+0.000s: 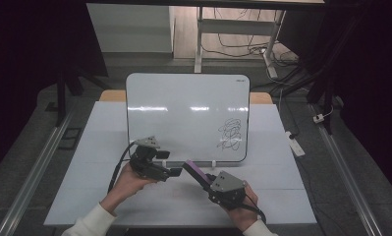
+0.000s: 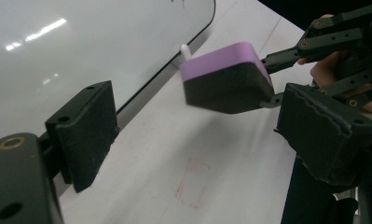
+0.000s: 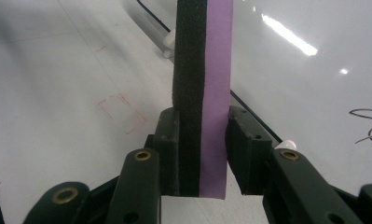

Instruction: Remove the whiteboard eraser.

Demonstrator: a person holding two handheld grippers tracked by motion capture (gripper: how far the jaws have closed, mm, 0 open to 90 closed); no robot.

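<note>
a white worktop fills the lower middle of the frame, grey floor around it. a power strip lies on the floor at right of centre. loose cables trail near white table legs at the top. metal rails run down both sides.

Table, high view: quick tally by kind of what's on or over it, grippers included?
Whiteboard: 1, upright, black scribble at its lower right
Eraser: 1, purple and black, in the right gripper's jaws
Grippers: 2, left gripper and right gripper
Total: 4
</note>
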